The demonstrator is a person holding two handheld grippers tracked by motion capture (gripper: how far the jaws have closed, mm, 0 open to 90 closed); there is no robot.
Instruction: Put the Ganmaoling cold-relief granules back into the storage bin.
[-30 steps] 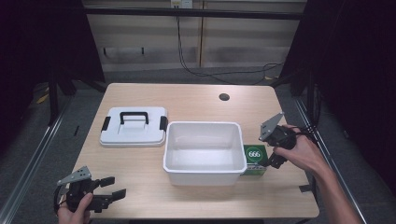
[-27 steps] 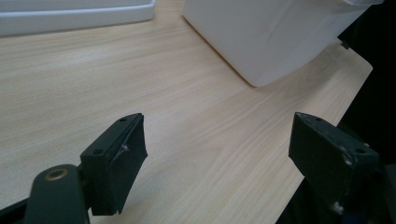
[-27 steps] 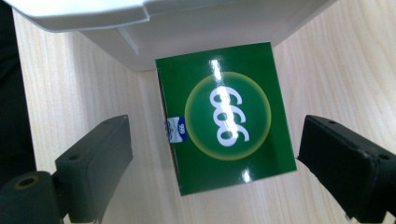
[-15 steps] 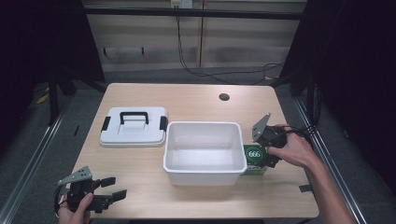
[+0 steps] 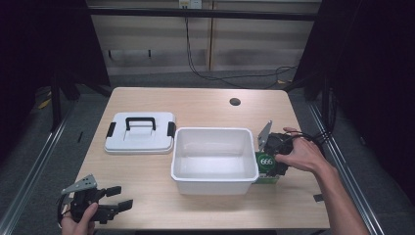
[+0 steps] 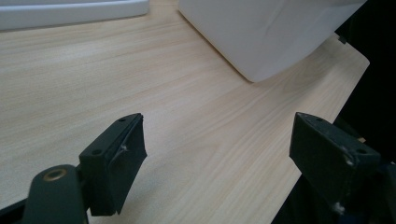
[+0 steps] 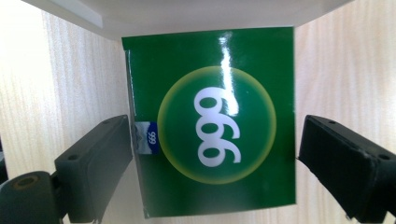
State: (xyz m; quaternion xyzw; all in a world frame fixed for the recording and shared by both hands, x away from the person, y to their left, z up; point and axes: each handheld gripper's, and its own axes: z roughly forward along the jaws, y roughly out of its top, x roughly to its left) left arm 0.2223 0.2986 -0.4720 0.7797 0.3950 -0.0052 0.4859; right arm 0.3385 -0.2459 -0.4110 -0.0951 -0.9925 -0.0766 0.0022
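A green box with a white "666" in a yellow circle lies on the table against the right wall of a white bin. My right gripper reaches down over it. In the right gripper view the box lies between the open jaws of that gripper. The left jaw is at the box's edge and the right jaw stands a little off it. Near the front left corner of the table my left gripper rests low and open. Bare wood lies between the jaws of the left gripper.
A white lid with a black handle and black clips lies left of the bin. The bin's corner and the lid's edge lie ahead of the left gripper. A cable hole sits at the back. The table's front edge is close to the left gripper.
My right gripper has come in leftward and down from the table's right edge and now straddles the green box. The left gripper has stayed put.
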